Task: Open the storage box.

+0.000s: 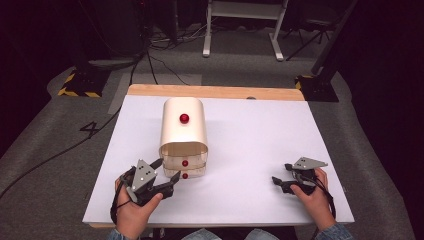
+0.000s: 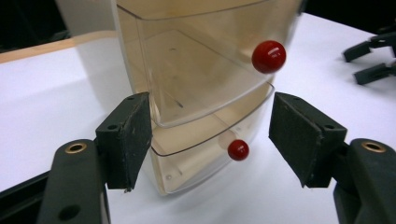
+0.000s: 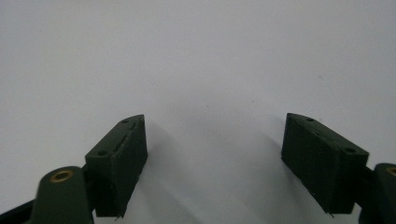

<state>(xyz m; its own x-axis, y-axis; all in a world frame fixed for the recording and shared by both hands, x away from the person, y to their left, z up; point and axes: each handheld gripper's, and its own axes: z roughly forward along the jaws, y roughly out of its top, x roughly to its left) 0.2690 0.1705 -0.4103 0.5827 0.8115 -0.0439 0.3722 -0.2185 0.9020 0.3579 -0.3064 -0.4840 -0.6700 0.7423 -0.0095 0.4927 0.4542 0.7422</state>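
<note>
High view: drawers (image 1: 184, 167) stacked under a cream cabinet (image 1: 183, 127), near-left on the white desk (image 1: 250, 150); left claw (image 1: 167, 175) just beside the bottom drawer, right claw (image 1: 280, 181) well apart, resting on the desk.
Left claw view: jaws wide, nothing held; lower red knob (image 2: 238, 150) between the pads.
Handling: clear plastic, likely light and slippery (take the knob).
Right claw view: jaws open, empty.
</note>
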